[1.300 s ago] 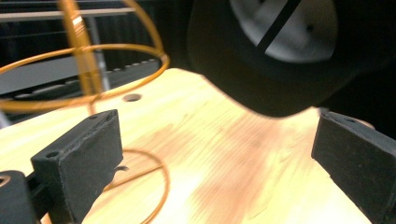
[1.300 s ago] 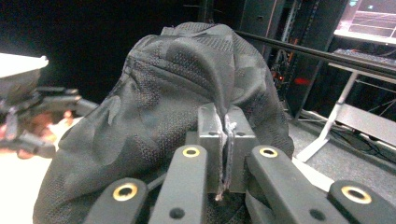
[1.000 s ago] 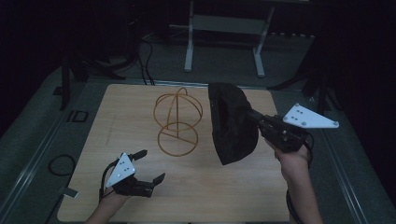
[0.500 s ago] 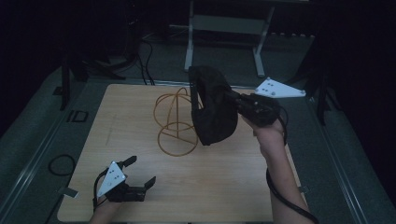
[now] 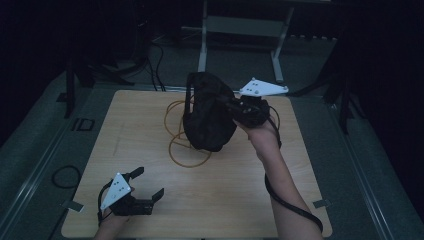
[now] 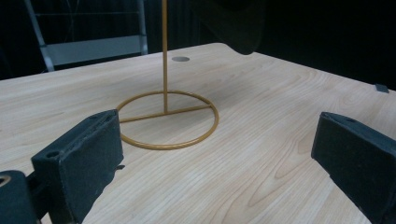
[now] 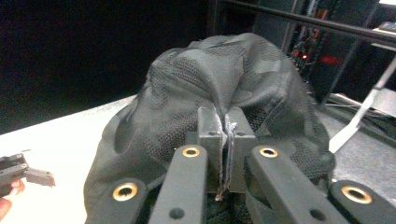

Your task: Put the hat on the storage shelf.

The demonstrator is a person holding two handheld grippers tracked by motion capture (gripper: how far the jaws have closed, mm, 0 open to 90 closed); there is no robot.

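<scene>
High view first: my right gripper [image 5: 231, 106] is clamped on a black mesh cap [image 5: 207, 117], holding it in the air above the far middle of the bench [image 5: 260, 200], right over a gold wire stand [image 5: 187, 150]. From that view the cap covers the stand's upright and part of its base ring; I cannot tell whether they touch. In the right gripper view the jaws sit pressed together with a fold of the cap's fabric [image 7: 224, 84] pinched between them.

My left gripper [image 5: 142, 189] rests low at the near left corner of the bench with its jaws spread wide and nothing between them. In the left gripper view the stand's base ring [image 6: 168, 119] lies flat ahead of it, well apart from the jaws, with bare wood between.

I have open bench along the near edge and the whole right side.
</scene>
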